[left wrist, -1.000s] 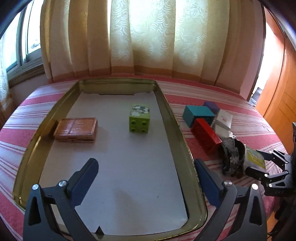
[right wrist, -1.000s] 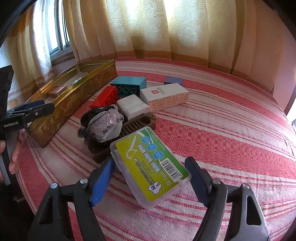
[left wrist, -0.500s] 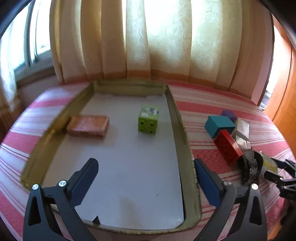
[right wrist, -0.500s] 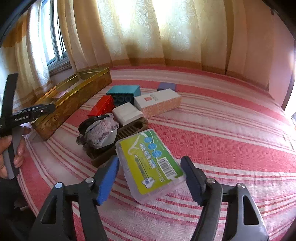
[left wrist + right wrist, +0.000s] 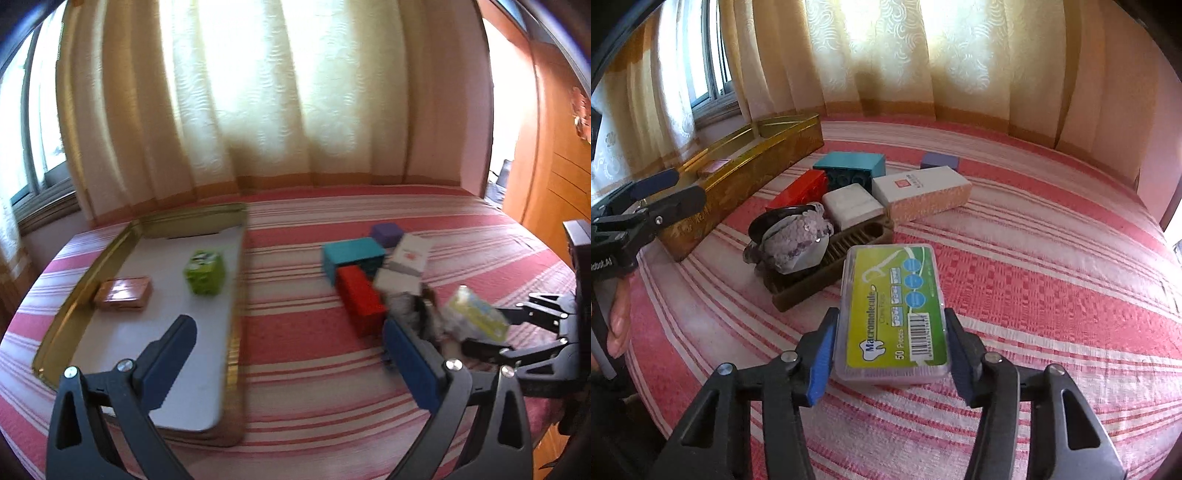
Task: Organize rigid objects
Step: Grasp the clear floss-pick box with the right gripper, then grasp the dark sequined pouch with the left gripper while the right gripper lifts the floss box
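Observation:
My right gripper (image 5: 891, 325) is shut on a flat clear box of dental floss picks (image 5: 892, 310) with a green label; the box also shows in the left wrist view (image 5: 476, 314). Beyond it lie a teal block (image 5: 851, 168), a red block (image 5: 798, 192), a purple block (image 5: 940, 161), a white box (image 5: 853, 205) and a white-and-orange carton (image 5: 923, 194). My left gripper (image 5: 291, 350) is open and empty, above the cloth beside the gold tray (image 5: 236, 332). The tray holds a green block (image 5: 205, 273) and an orange box (image 5: 123, 297).
A brown slatted holder (image 5: 827, 266) and a dark ring with a sequinned pouch (image 5: 792, 240) sit just beyond the floss box. The bed has a red-and-white striped cover (image 5: 1034, 277). Curtains hang behind, a window at left, a wooden door at right (image 5: 554, 166).
My right gripper closed on the floss box, which now sits straight between the fingers. My left gripper swung right, off the tray, toward the pile of blocks.

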`<state>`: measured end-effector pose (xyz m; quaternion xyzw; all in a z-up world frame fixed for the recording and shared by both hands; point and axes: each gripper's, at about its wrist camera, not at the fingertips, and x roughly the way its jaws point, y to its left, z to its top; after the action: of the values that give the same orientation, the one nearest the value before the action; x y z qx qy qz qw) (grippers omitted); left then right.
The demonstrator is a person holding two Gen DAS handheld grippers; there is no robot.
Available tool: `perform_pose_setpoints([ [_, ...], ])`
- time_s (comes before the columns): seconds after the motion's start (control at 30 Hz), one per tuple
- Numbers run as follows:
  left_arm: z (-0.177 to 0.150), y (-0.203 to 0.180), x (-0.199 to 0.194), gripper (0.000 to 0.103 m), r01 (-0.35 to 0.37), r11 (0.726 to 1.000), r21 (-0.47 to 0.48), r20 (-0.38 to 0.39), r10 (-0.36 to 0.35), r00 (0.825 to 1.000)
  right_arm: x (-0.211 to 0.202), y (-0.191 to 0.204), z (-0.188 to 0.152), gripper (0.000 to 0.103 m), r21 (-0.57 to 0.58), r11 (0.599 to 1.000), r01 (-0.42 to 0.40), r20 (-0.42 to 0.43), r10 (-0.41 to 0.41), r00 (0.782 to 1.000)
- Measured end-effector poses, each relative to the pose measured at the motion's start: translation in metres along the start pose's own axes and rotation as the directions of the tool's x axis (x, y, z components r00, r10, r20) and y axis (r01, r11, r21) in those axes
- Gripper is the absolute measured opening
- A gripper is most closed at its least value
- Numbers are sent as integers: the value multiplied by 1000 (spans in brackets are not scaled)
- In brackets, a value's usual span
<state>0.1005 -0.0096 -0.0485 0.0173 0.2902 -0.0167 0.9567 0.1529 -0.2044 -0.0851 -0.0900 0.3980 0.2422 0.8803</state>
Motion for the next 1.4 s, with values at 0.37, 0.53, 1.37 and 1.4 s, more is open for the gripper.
perform_pose_setpoints([
  [0.37,0,-37,12,102,80,996,26,-45,-78,996,-29,-11,-8,56,91,995,42,172,-57,983],
  [0.53,3,-47,20,102,95,995,25,-63,-94,994,-32,-12,-8,56,104,994,42,185,-61,981],
  [1.37,2,-76,40,32,189,977,101,-163,-171,972,-37,-14,-11,56,124,991,52,210,-77,975],
  [1.4,2,-78,39,30,190,976,107,-157,-172,973,-38,-14,-11,56,125,991,51,212,-77,974],
])
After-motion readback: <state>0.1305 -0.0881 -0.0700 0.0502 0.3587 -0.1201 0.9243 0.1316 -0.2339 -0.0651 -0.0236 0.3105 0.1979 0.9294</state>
